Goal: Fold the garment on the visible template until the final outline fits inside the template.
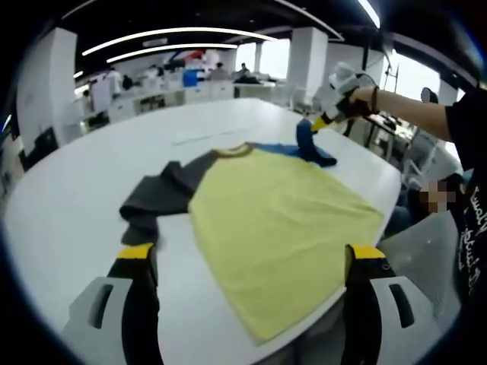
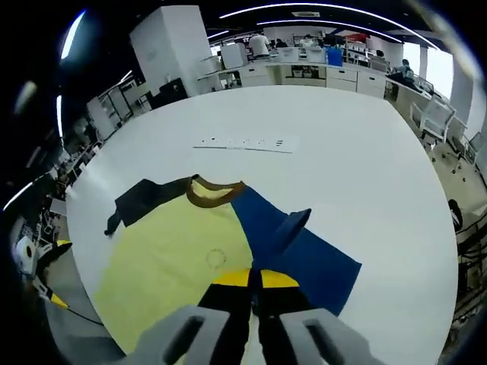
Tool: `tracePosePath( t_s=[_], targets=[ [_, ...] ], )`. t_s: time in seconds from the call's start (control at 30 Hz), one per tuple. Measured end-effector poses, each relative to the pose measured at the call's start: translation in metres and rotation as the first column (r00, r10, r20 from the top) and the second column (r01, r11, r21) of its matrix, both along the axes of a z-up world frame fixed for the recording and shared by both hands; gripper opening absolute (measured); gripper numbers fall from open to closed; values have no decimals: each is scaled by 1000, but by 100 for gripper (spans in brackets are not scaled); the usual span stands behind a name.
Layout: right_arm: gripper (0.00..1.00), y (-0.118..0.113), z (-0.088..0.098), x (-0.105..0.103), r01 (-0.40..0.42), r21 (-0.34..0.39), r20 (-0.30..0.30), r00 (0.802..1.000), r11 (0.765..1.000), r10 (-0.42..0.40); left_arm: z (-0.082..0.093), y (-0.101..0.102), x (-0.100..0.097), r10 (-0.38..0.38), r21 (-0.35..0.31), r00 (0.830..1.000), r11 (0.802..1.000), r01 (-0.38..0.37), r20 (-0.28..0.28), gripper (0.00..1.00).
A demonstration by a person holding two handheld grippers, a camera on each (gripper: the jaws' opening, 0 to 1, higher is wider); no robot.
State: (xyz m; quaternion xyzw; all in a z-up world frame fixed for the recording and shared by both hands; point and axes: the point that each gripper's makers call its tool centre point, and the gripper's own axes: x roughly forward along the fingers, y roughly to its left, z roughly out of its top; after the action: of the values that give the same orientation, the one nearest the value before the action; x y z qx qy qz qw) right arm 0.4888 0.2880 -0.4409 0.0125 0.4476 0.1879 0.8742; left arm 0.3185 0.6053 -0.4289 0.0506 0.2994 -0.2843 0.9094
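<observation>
A yellow T-shirt [image 1: 274, 220] with a brown collar [image 1: 232, 151] lies flat on the white table [image 1: 84, 190]. Its dark grey sleeve [image 1: 160, 194] is spread out to the left. My left gripper [image 1: 251, 251] hovers open over the shirt's near hem, jaws wide apart. The right gripper [image 1: 319, 123], held by a hand, pinches the blue sleeve [image 1: 308, 144] and lifts it off the table. In the right gripper view my right gripper [image 2: 255, 277] is shut on the blue sleeve [image 2: 293, 228], which folds up over the yellow body [image 2: 167, 266]. The left gripper [image 2: 53, 274] shows at the far left edge.
A pale strip with faint marks [image 2: 243, 143] lies on the table beyond the collar. The table's edge [image 1: 380, 182] runs close to the shirt's right side, with a person [image 1: 468, 152] and chairs [image 1: 422, 148] there. Office desks [image 2: 319, 72] stand far behind.
</observation>
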Motion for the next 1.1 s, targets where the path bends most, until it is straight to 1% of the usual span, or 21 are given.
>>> tracePosePath(
  t_s=[0.27,0.43,0.57,1.1],
  targets=[
    [0,21,4,3,-42,11,10,999,999,41,-1,-2,0,-7,3,1000,1000,7,-1,99],
    [0,35,4,4,-72,1,15,997,997,72,-1,-2,0,-10,3,1000,1000,10,1,99],
    [0,48,6,4,-94,16,16,995,995,94,0,-3,0,-9,-2,1000,1000,9,4,99],
    [0,84,9,6,-160,19,32,987,987,160,-2,-5,0,-20,-2,1000,1000,20,-5,99]
  ],
)
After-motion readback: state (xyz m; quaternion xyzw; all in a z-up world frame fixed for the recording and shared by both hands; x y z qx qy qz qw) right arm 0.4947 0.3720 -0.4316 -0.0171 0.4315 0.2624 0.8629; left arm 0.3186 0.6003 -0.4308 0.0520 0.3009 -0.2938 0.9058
